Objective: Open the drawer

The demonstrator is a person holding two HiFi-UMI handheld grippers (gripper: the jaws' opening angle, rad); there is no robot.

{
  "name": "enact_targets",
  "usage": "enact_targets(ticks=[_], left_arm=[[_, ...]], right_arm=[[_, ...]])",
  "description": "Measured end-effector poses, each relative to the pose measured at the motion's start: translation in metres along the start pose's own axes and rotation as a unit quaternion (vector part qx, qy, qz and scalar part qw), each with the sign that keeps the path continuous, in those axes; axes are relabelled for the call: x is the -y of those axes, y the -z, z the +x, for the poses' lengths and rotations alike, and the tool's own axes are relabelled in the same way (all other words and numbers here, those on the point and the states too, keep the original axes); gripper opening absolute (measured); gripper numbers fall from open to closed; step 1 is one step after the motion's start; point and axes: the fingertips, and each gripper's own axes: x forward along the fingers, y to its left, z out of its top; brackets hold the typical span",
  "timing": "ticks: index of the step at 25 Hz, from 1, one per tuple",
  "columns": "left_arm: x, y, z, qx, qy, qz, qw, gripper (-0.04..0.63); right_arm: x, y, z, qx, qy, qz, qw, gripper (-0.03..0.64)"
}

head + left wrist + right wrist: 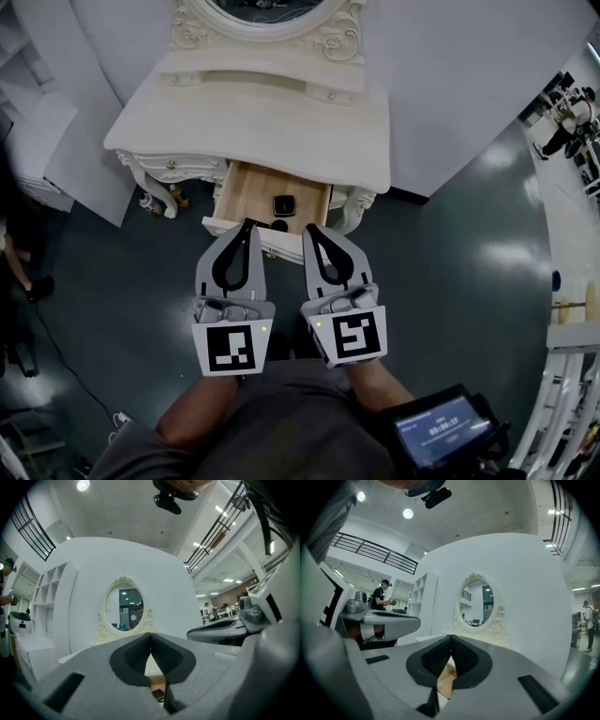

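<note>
A cream dressing table stands ahead of me. Its middle drawer is pulled out, so the wooden floor shows. A small black square item lies inside, and another dark item sits by the white drawer front. My left gripper is shut with nothing in it, its tips over the left part of the drawer front. My right gripper is shut and empty just to its right. In the left gripper view the jaws meet, with drawer wood below. The right gripper shows the same.
An oval mirror tops the table against a white curved wall. Carved legs flank the drawer. A person's foot and a floor cable are at the left. A screen device is at my right hip. Another person stands far off.
</note>
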Motion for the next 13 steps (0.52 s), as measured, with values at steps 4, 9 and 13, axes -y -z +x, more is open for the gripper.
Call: enact_targets(ticks=[4, 9, 13], left_arm=[[-0.0009, -0.0003, 0.001, 0.002, 0.001, 0.004, 1.0, 0.015], [-0.0014, 0.0, 0.0004, 0.004, -0.001, 0.003, 1.0, 0.015], [-0.0009, 0.0, 0.0001, 0.005, -0.002, 0.004, 1.0, 0.015]], right_arm=[[-0.0033, 0.0011, 0.0007, 0.0, -0.004, 0.001, 1.0, 0.014], [-0.0043, 0.0006, 0.0007, 0.002, -0.006, 0.0, 1.0, 0.014], [-0.0045, 0.0001, 0.0003, 0.004, -0.007, -0.003, 1.0, 0.014]])
